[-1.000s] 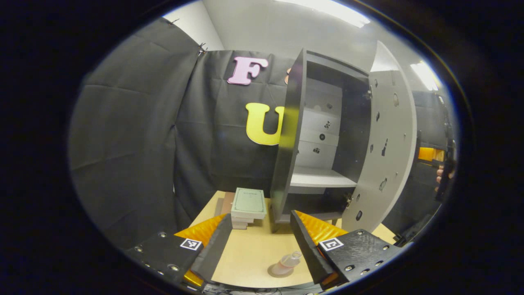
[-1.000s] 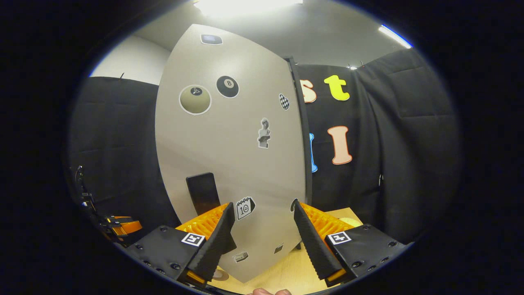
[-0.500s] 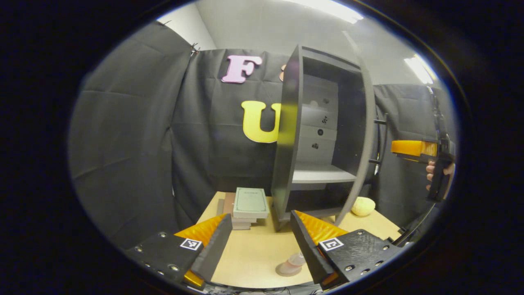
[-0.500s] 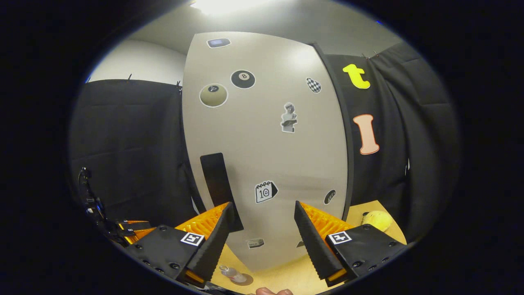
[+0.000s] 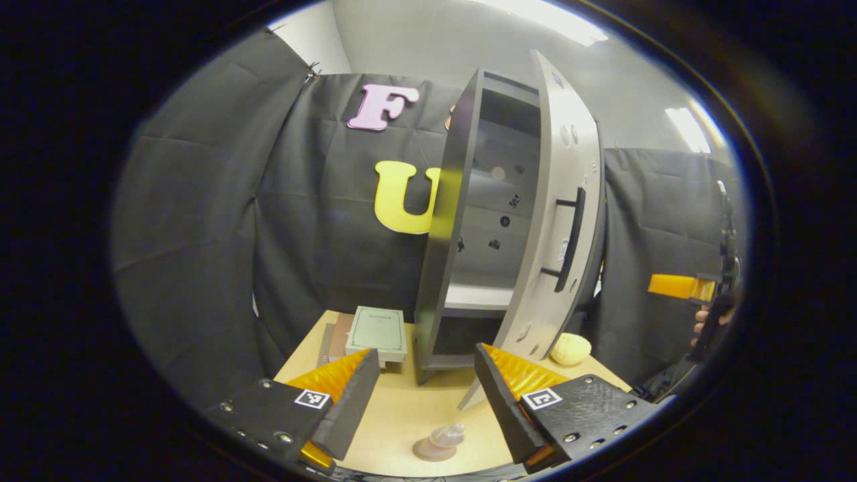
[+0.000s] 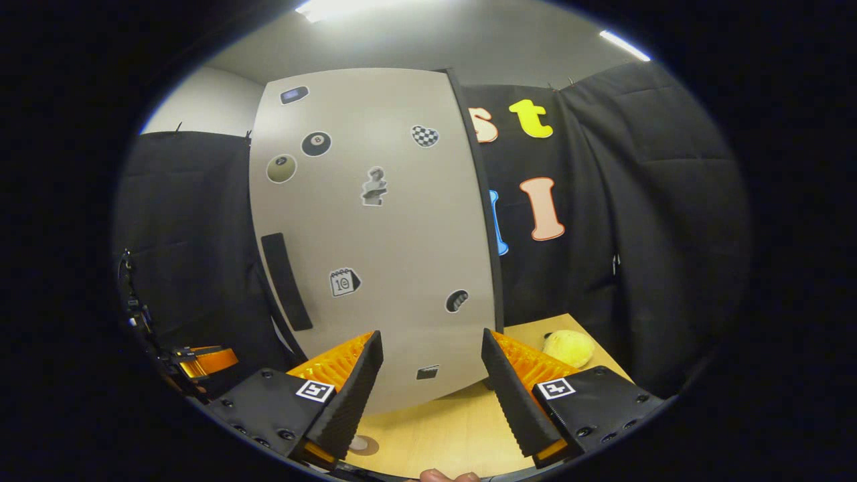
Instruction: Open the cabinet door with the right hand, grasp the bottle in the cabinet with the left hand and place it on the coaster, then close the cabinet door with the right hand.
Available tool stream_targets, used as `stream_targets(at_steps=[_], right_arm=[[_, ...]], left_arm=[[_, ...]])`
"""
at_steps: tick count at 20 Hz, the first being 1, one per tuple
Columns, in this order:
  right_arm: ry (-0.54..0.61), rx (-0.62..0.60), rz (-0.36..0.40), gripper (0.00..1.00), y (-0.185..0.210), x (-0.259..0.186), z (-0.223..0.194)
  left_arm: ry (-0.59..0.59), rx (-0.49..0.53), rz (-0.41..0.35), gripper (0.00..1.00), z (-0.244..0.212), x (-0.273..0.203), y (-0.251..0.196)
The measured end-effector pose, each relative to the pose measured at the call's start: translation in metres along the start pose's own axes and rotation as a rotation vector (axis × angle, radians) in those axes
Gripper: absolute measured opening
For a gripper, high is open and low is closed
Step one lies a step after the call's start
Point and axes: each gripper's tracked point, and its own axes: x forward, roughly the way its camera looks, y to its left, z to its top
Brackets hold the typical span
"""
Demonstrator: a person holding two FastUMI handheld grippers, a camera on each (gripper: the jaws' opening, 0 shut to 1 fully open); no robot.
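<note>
Your left gripper (image 5: 422, 391) hangs open and empty; the bottle (image 5: 447, 436) sits on the coaster (image 5: 432, 449) just below. Your right gripper (image 6: 432, 381), open, faces the nearly closed door (image 6: 375, 227).

We see a light wooden table (image 5: 402, 415) carrying everything here. A dark cabinet (image 5: 442, 268) stands upright on it toward the back. Just left of the cabinet lies a small stack of books (image 5: 375, 331), a pale green cover on top. On the cabinet's other side rests a yellow plush lump (image 5: 570, 349), also seen in the right gripper view (image 6: 569, 348). Near the front edge we note a round coaster (image 5: 432, 450) flat on the wood, with a small clear bottle (image 5: 447, 436) on it. Inside the cabinet, a pale shelf (image 5: 479, 296) crosses the lower part; what it bears we cannot tell.
</note>
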Motion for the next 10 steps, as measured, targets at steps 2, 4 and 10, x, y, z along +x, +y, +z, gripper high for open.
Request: stream_targets(at_steps=[2, 4, 10], right_arm=[[0.009, 0.016, -0.008, 0.94, -0.020, 0.001, 0.006], [0.012, 0.027, -0.006, 0.94, -0.040, -0.002, 0.009], [-0.011, 0.009, 0.025, 0.94, -0.089, 0.000, 0.024]], left_arm=[[-0.013, 0.017, 0.017, 0.91, 0.005, -0.001, -0.013], [-0.021, 0.036, 0.035, 0.86, 0.009, -0.003, -0.028], [-0.065, 0.045, 0.107, 0.88, 0.026, -0.009, -0.073]])
